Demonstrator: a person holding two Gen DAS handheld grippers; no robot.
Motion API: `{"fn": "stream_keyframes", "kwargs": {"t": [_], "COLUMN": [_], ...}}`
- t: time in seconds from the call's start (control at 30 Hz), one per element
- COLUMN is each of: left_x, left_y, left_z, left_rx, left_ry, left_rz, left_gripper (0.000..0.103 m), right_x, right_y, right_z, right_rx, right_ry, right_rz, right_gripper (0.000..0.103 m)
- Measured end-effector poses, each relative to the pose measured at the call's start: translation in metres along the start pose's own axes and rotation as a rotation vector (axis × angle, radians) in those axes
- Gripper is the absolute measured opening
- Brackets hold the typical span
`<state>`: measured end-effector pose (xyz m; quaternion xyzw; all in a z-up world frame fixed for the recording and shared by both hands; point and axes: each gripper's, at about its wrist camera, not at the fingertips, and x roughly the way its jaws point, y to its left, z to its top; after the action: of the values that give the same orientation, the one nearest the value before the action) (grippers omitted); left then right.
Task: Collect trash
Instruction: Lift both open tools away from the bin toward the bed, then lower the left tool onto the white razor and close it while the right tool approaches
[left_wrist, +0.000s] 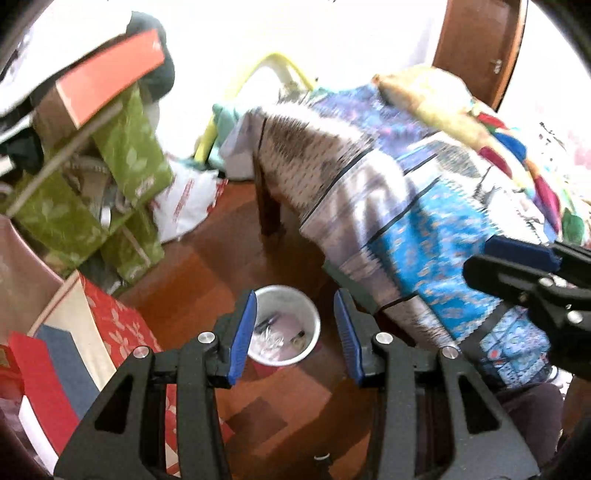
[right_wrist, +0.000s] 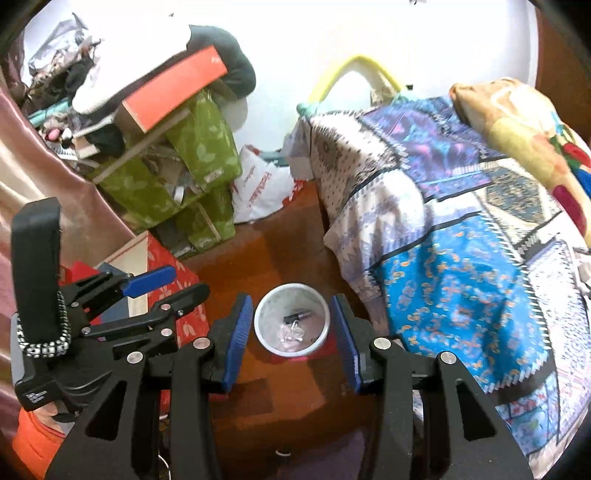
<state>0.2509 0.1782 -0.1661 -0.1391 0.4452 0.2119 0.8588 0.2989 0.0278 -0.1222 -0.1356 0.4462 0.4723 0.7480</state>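
White plastic bin (left_wrist: 282, 325) sits on the wooden floor (left_wrist: 207, 266), crumpled wrapper (right_wrist: 291, 334) inside; left gripper (left_wrist: 295, 334) and right gripper (right_wrist: 293, 341) hover above, jaws parted, gripping nothing; bed (right_wrist: 461, 221) at three o'clock.

I see my right gripper (right_wrist: 291, 339) held above the wooden floor (right_wrist: 295, 398), its blue fingers (right_wrist: 236, 343) apart with nothing between them. Below, framed by them, a white bin (right_wrist: 325, 314) stands on the floor, containing crumpled clear wrapping (right_wrist: 291, 334) and a dark tube (right_wrist: 297, 316). My left gripper (right_wrist: 162, 288) is at the left. A patterned bedspread (right_wrist: 443, 266) hangs at the right.
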Motion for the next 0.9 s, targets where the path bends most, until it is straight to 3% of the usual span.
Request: {"fn": "stream_keyframes", "kwargs": {"t": [0.23,0.47,0.63,0.9], "left_x": [-0.053,-0.075,-0.067,-0.031], "left_y": [-0.047,-0.103,-0.15,-0.233], "left_z": [0.013,0.029,0.043,0.062], "left_rx": [0.059,0.111,0.15,0.24], "left_ry": [-0.126,-0.189,-0.169,-0.113], "left_rz": [-0.043,-0.137,-0.239,-0.312], "left_gripper": [0.047,0.051,0.052,0.052], "right_x": [-0.062,-0.111,-0.138,-0.154], "right_y": [-0.016,-0.053,-0.093,-0.179], "right_z": [-0.01,-0.022,-0.034,-0.061], "right_rx": [0.019,0.06,0.105,0.214], "right_ry": [-0.133,-0.23,-0.261,-0.229], "right_rz": [-0.078,-0.168,-0.259,-0.405], "right_gripper": [0.04,0.04,0.041,0.041]}}
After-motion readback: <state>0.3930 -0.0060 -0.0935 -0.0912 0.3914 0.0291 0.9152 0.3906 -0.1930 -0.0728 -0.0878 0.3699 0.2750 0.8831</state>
